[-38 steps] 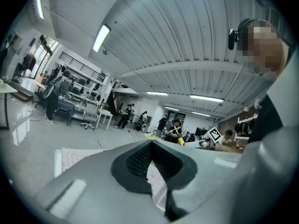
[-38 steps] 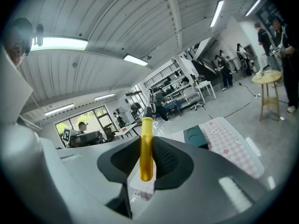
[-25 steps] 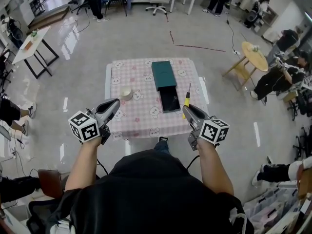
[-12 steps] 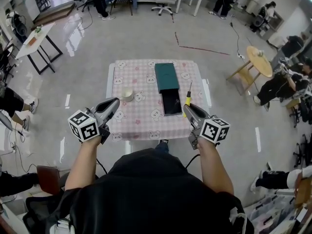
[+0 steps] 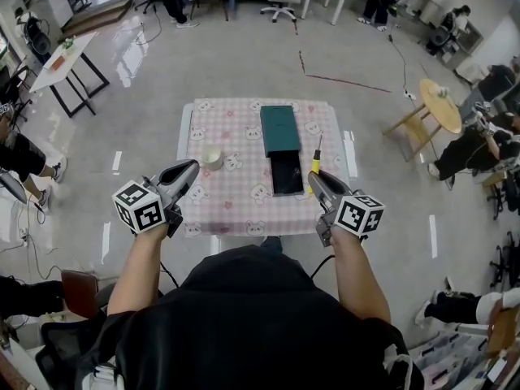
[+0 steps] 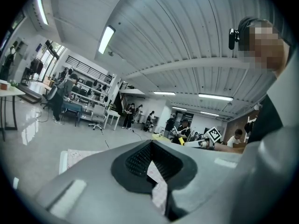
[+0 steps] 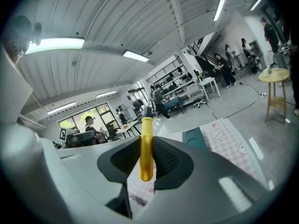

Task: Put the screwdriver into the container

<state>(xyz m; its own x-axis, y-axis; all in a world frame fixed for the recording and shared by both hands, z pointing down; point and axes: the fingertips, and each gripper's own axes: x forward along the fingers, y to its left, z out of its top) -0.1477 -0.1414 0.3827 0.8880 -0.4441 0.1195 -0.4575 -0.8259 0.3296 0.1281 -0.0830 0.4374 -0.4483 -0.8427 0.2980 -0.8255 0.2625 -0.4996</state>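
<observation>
A screwdriver (image 5: 314, 166) with a yellow handle and a dark shaft points away from me, held over the table's right front part. My right gripper (image 5: 312, 178) is shut on its handle; in the right gripper view the yellow handle (image 7: 146, 148) stands upright between the jaws. The container is a dark green box (image 5: 279, 127) on the pink checked table (image 5: 244, 201), with a black drawer (image 5: 286, 173) slid out toward me, just left of the screwdriver. My left gripper (image 5: 192, 167) hovers at the table's left front, shut, holding nothing.
A small roll of tape (image 5: 213, 158) sits on the cloth left of the drawer. A round wooden side table (image 5: 439, 104) stands to the right, a black-legged desk (image 5: 61, 59) to the left. People sit and stand around the room's edges.
The head view has drifted a little, so the table sits slightly further right. Both grippers keep their places, and the screwdriver stays in the right one.
</observation>
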